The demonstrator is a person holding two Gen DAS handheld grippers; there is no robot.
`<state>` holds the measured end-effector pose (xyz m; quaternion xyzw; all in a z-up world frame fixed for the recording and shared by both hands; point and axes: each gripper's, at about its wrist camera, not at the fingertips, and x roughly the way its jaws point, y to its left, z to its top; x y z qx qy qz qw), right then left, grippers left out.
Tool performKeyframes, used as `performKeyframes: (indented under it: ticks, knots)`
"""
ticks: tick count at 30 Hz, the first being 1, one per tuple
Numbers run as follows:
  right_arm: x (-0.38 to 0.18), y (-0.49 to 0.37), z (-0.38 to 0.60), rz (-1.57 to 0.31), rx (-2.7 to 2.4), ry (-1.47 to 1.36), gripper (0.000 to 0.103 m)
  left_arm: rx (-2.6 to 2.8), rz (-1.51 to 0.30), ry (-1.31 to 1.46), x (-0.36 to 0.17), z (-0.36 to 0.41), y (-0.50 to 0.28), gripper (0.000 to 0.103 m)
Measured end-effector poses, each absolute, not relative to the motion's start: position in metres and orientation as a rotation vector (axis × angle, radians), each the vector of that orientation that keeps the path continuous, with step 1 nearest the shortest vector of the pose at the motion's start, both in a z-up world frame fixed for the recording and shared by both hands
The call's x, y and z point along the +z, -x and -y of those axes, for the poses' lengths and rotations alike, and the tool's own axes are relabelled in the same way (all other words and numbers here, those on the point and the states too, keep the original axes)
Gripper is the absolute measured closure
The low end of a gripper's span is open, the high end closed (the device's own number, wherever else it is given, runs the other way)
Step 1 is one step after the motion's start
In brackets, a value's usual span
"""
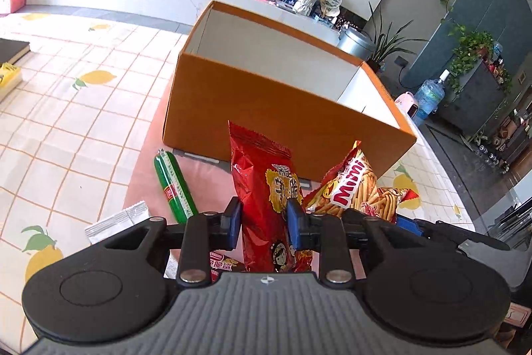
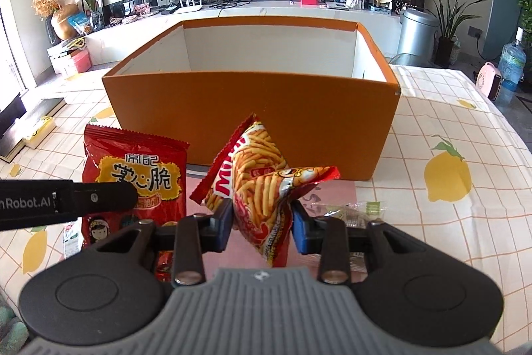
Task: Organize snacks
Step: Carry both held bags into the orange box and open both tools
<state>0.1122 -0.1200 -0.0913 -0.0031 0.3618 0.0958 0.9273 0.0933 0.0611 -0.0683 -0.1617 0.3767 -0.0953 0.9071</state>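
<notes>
My left gripper (image 1: 263, 223) is shut on a red snack bag with yellow Chinese lettering (image 1: 262, 188) and holds it upright, short of the open orange box (image 1: 266, 102). My right gripper (image 2: 261, 227) is shut on a Mimi fries-stick bag (image 2: 262, 175) in front of the same orange box (image 2: 252, 118). The Mimi bag (image 1: 352, 188) shows to the right in the left wrist view. The red bag (image 2: 133, 178) and the left gripper's arm (image 2: 66, 198) show at left in the right wrist view. The box's bottom is hidden.
A green sausage stick (image 1: 174, 185), a silver sachet (image 1: 116, 220) and a red wafer pack (image 1: 222, 266) lie on the pink mat. A clear candy wrapper (image 2: 352, 212) lies right of my right gripper. Books (image 1: 10, 69) sit at the table's left.
</notes>
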Motion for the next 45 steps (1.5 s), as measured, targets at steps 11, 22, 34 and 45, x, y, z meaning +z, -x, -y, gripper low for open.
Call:
performKeyframes:
  ticks: [11, 22, 34, 45]
  knots:
    - [-0.047, -0.086, 0.13, -0.631, 0.189, 0.016, 0.069, -0.193, -0.66, 0.294, -0.027, -0.058, -0.083, 0.072]
    - [0.0, -0.111, 0.133, -0.551, 0.197, 0.068, 0.069, -0.198, -0.581, 0.218, 0.013, -0.047, -0.113, 0.072]
    - [0.019, -0.191, 0.126, -0.563, 0.202, 0.145, 0.069, -0.189, -0.576, 0.146, 0.02, -0.039, -0.162, 0.072]
    - [-0.008, -0.277, 0.11, -0.714, 0.204, 0.137, 0.069, -0.197, -0.655, 0.14, -0.007, -0.052, -0.218, 0.072]
